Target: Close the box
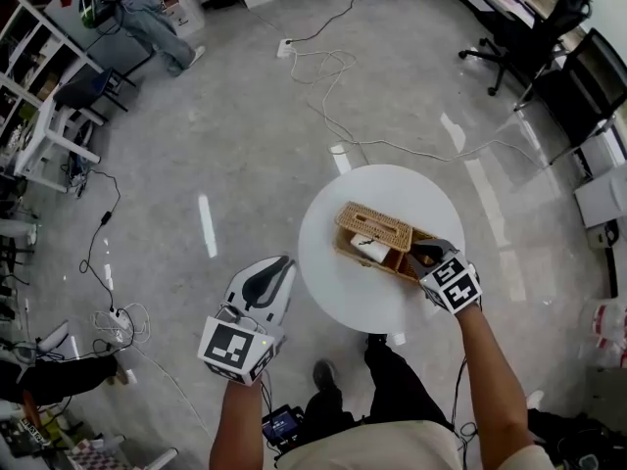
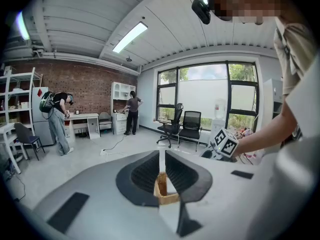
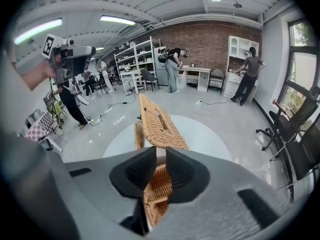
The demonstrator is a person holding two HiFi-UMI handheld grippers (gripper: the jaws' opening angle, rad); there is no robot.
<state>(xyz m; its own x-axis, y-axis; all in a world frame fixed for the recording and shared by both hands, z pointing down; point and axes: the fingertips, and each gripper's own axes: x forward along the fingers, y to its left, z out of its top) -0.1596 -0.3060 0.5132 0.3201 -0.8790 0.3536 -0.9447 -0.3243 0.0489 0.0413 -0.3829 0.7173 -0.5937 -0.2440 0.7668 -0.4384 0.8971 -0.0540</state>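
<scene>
A wicker box (image 1: 384, 259) stands on the round white table (image 1: 338, 287), right of its centre. Its woven lid (image 1: 372, 226) is tilted up over the box, and the compartments at the right end show. My right gripper (image 1: 423, 253) is at the box's right end, shut on the near edge of the lid (image 3: 157, 121), above the box body (image 3: 159, 191). My left gripper (image 1: 279, 265) hangs over the floor left of the table, apart from the box. Its jaws stand open by a narrow gap with nothing between them (image 2: 162, 166); the box (image 2: 162, 190) shows far off through the gap.
White cables (image 1: 323, 67) trail over the grey floor beyond the table. Office chairs (image 1: 529, 37) stand at the far right, shelving (image 1: 39, 106) at the left, and a person (image 1: 147, 13) at the far left. My own feet (image 1: 323, 372) are under the table's near edge.
</scene>
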